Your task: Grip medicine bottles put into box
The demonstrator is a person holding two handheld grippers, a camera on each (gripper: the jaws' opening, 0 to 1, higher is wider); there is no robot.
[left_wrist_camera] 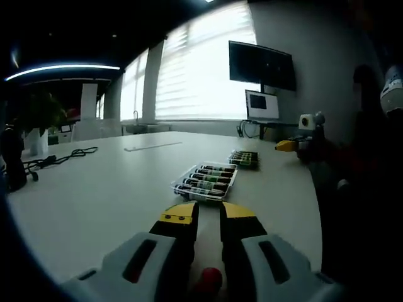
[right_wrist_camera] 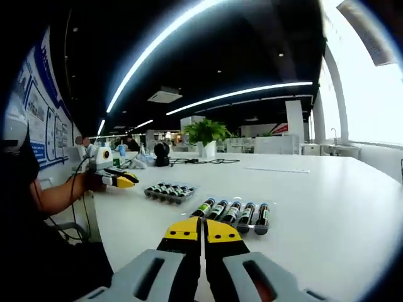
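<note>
**Lining up before the first bottle grab**

Hovering was about all either hand-held gripper was doing here, so my read was the approach step, with nothing gripped yet.

Going left to right in the left gripper view: a dark cable lay far out on the white surface, well apart from everything else. The left hand-held gripper sat low in the middle with its yellow-tipped jaws a narrow gap apart and nothing between them. Just past the tips was the clear box with bottles lying across it, and further back a second small tray of dark bottles. At the right edge, another gripper with a yellow tip was held above the surface.

In the right gripper view, that same other gripper showed at the left, in a person's hand, near the tray of bottles. Next came the right hand-held gripper, jaws pressed together and empty. A row of five medicine bottles lay side by side just beyond its tips, on the surface as far as I could tell.

My guess for the next move: the right jaws needed opening first, then easing forward around a single bottle without nudging its neighbours, since they lay nearly touching.
</note>
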